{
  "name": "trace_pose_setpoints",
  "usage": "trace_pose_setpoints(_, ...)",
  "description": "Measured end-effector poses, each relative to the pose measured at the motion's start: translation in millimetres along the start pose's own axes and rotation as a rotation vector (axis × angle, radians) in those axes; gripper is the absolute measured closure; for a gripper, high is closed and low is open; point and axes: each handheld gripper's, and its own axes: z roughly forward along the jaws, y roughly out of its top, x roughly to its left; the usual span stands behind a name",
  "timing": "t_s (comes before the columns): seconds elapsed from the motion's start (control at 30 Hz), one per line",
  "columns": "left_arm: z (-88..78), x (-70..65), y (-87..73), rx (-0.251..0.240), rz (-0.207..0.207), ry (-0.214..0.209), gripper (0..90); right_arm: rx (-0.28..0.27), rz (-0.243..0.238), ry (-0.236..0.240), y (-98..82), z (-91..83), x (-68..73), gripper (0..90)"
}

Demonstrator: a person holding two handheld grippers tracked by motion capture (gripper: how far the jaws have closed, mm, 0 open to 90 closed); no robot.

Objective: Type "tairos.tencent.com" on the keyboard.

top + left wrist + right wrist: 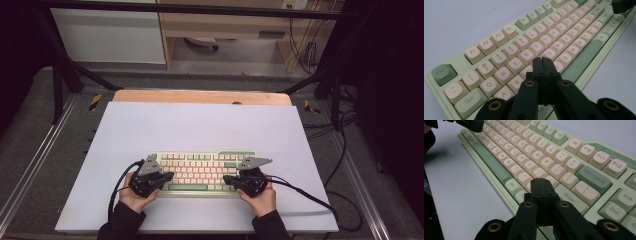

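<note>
One pale green mechanical keyboard with cream and sage-green keycaps lies flat on the near half of the white table sheet, centred before the person. It is the single loose thing on the sheet, with no container on the table.

Two black two-jaw grippers work over it. The left gripper has its jaws pressed together with nothing between them, the tips poised above the letter rows near the D and F keys; whether they touch a key I cannot tell. The right gripper is likewise clamped together and empty, its tips over the keys left of Enter. In the high view the left gripper and right gripper sit at the keyboard's two ends, one hand on each, a black cable trailing from each.

Beyond the sheet runs the light wooden table edge.
</note>
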Motion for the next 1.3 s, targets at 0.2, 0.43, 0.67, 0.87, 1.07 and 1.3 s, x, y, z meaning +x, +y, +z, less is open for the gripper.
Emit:
trace_pose_setpoints(0.2,2.4,1.7,4.3,0.003,0.001,0.006,90.0,0.001,0.001,0.000,0.1,-0.3,0.0,90.0)
trace_pose_setpoints(0.43,6.6,5.1,11.1,0.001,-0.003,0.013,90.0,0.003,0.002,0.000,0.3,-0.9,0.2,90.0)
trace_pose_setpoints(0.67,13.1,10.8,13.0,0.007,-0.021,0.031,90.0,0.002,-0.001,-0.001,0.1,-0.3,-0.1,90.0)
trace_pose_setpoints(0.87,18.9,14.3,10.7,0.015,-0.027,0.045,90.0,0.005,-0.001,-0.002,0.1,-0.5,0.1,90.0)
trace_pose_setpoints(1.07,22.2,16.5,8.6,0.020,-0.033,0.053,90.0,0.005,0.001,0.001,-0.2,0.2,0.3,90.0)
trace_pose_setpoints(1.3,24.3,17.6,7.3,0.022,-0.031,0.056,90.0,0.005,0.002,0.001,-0.2,0.1,0.4,90.0)
